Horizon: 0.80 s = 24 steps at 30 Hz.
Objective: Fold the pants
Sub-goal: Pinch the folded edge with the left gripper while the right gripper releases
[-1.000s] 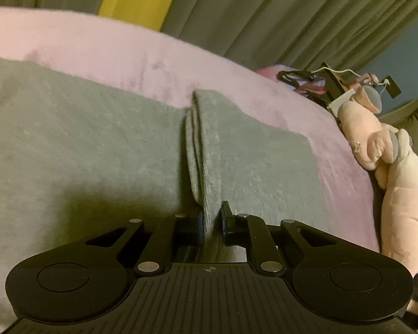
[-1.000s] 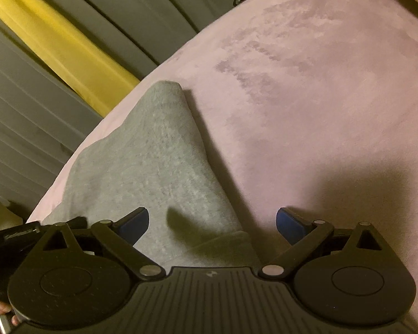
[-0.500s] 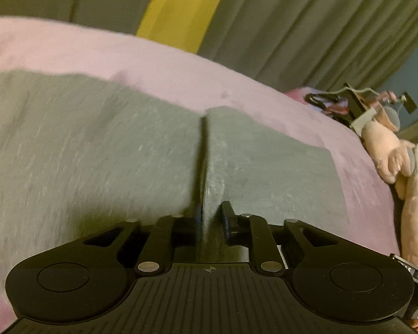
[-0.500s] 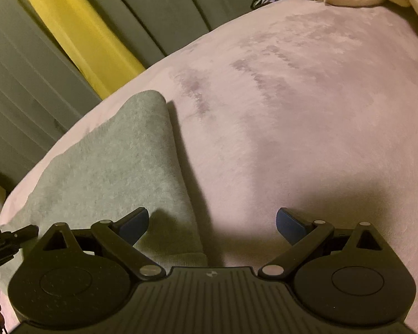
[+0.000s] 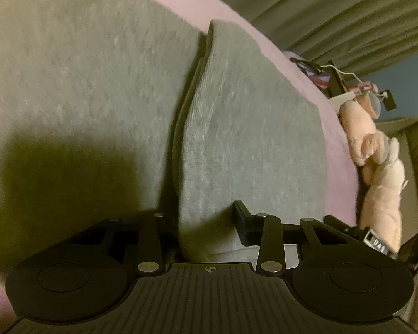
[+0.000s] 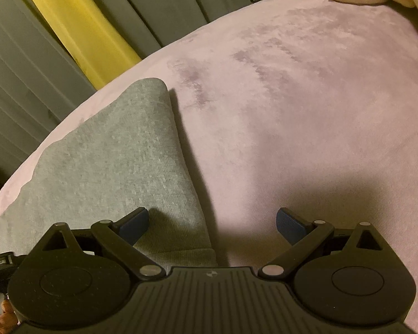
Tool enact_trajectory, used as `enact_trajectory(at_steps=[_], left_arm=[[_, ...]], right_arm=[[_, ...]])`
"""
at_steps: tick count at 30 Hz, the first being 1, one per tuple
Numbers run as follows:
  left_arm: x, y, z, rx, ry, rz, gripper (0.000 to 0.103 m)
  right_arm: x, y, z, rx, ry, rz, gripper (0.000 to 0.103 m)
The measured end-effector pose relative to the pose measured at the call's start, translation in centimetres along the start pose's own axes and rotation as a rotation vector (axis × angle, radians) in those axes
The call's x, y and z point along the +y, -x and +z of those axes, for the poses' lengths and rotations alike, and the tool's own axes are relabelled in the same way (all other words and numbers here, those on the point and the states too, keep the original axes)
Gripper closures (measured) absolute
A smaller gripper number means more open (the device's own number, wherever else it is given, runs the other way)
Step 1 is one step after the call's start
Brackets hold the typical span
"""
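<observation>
The grey pants [image 5: 83,83] lie spread on the pink bed cover [image 5: 340,144]. A folded grey edge [image 5: 237,128] runs up the middle of the left wrist view and passes between my left gripper's [image 5: 206,217] fingers, which stand partly open around it. In the right wrist view the pants [image 6: 111,167] lie at the left, their folded corner pointing away. My right gripper [image 6: 211,222] is open and empty, its left finger [image 6: 133,225] over the cloth's right edge.
A pink plush toy [image 5: 376,161] lies at the right edge of the bed, with a black hanger and small items [image 5: 337,80] behind it. Grey curtains [image 6: 55,55] with a yellow strip [image 6: 78,25] hang beyond the bed. The pink cover [image 6: 306,111] stretches right.
My left gripper's fingers have opened from a tight pinch on the fold to a wider gap, and it has dropped closer to the cloth. The right gripper stays open and has hardly moved.
</observation>
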State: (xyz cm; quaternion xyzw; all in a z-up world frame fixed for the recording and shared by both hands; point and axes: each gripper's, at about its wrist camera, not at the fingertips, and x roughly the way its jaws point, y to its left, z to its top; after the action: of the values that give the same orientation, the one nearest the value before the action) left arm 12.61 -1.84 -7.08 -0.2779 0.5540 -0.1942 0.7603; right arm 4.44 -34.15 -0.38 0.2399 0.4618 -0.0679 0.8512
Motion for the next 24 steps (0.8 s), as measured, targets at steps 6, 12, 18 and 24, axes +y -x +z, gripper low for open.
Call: enact_trajectory(at_steps=[6, 12, 18, 24], left_arm=[[-0.4, 1.1, -0.7, -0.033, -0.034, 0.016, 0.082], [-0.6, 2.8, -1.0, -0.088, -0.03, -0.003, 0.084], [0.4, 4.4, -0.8, -0.125, 0.014, -0.044, 0.084], [0.3, 4.8, -1.0, -0.143, 0.021, -0.044, 0.084]], right_arm=[[-0.1, 1.4, -0.4, -0.021, -0.028, 0.023, 0.005], [1.3, 2.8, -2.6, 0.087, -0.1, 0.248, 0.004], [4.1, 3.3, -3.0, 0.216, -0.05, 0.377, 0.004], [5.6, 0.3, -4.5, 0.223, -0.026, 0.322, 0.004]])
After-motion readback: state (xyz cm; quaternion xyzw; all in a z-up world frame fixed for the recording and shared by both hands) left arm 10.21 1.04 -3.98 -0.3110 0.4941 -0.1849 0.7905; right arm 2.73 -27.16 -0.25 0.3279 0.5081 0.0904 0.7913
